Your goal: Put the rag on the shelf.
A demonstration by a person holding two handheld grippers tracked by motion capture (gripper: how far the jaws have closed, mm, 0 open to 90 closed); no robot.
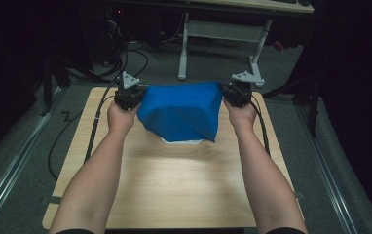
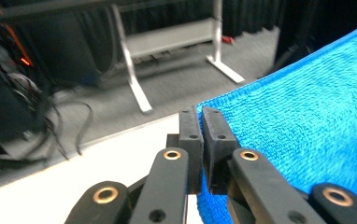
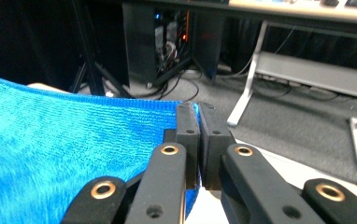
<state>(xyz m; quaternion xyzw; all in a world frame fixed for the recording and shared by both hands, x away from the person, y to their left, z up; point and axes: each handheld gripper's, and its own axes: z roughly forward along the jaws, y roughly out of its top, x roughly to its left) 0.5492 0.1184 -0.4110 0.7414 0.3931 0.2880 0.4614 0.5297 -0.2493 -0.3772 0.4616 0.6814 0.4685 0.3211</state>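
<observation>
Now, each line tells one thing.

Left gripper (image 1: 134, 93): it sits at the left top corner of the cloth, held in the person's left hand (image 1: 120, 117). In the left gripper view (image 2: 201, 122) the two black jaws are pressed together, with the cloth edge pinched between them.

Right gripper (image 1: 232, 92): it sits at the right top corner of the cloth, held in the person's right hand (image 1: 241, 116). In the right gripper view (image 3: 198, 119) its jaws are also squeezed together on the cloth corner.

Cloth (image 1: 181, 109): it is blue and fuzzy. It hangs between the two grippers, with its top edge pulled out from one to the other. The rest droops down toward the person. In the left gripper view the cloth (image 2: 307, 116) spreads to the right of the jaws. In the right gripper view the cloth (image 3: 64, 144) spreads to the left of the jaws.

White thing (image 1: 181, 141): a small white edge peeks out under the low end of the cloth. I cannot tell what it is.

Table (image 1: 174, 185): it is light wood and lies under both grippers and both arms.

Desk frame (image 1: 218, 34): its white legs stand on the grey floor, well past the grippers.

Cables (image 1: 94, 129): black ones trail back from the grippers along the arms.
</observation>
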